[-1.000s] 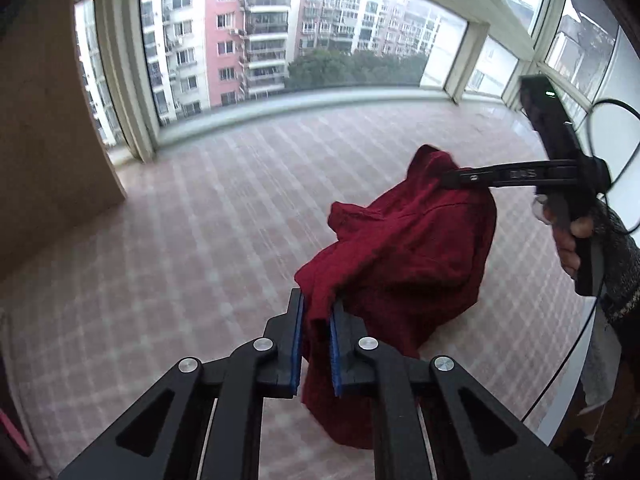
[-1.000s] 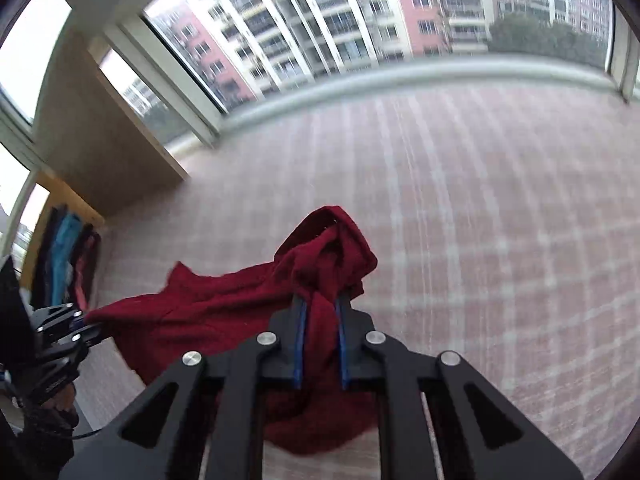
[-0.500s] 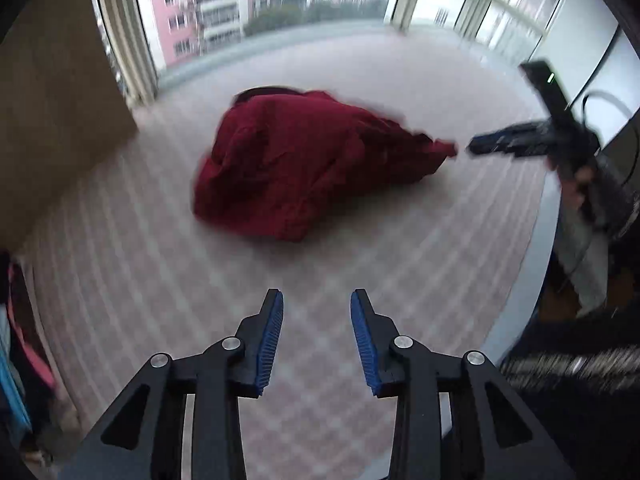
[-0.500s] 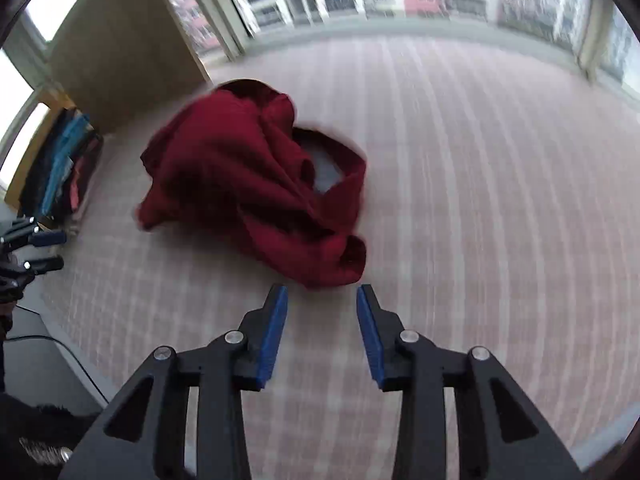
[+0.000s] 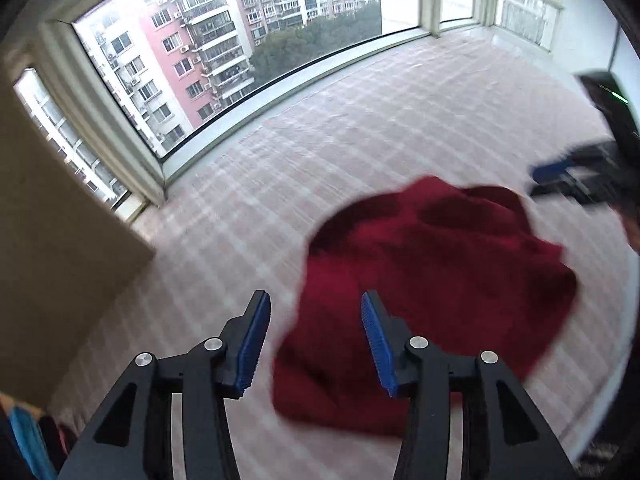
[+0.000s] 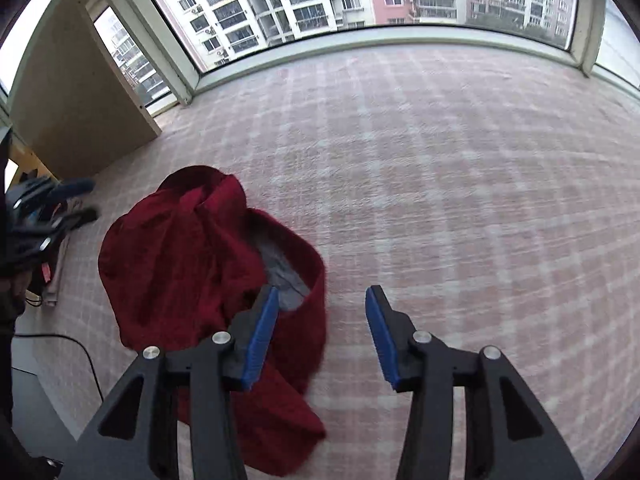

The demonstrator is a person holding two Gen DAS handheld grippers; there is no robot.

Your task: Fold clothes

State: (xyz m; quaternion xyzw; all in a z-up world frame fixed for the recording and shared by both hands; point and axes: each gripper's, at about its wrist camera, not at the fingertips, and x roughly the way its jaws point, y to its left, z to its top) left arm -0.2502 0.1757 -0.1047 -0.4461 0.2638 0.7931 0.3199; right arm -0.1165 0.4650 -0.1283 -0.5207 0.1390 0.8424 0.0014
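Jaws on both the left gripper and right gripper are opening, empty, over the crumpled red garment on the plaid cloth.

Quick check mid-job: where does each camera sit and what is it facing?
Left wrist: on the left gripper, jaws opening and empty, angled down at the red garment; right gripper at the right edge.
Right wrist: on the right gripper, jaws opening and empty; left gripper at the left edge.
Shared: garment, checked surface, windows.

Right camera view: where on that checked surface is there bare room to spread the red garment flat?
Bare: the wide stretch right of the red garment, up to the window sill. Crowded: the left edge, by the left gripper and wooden panel.
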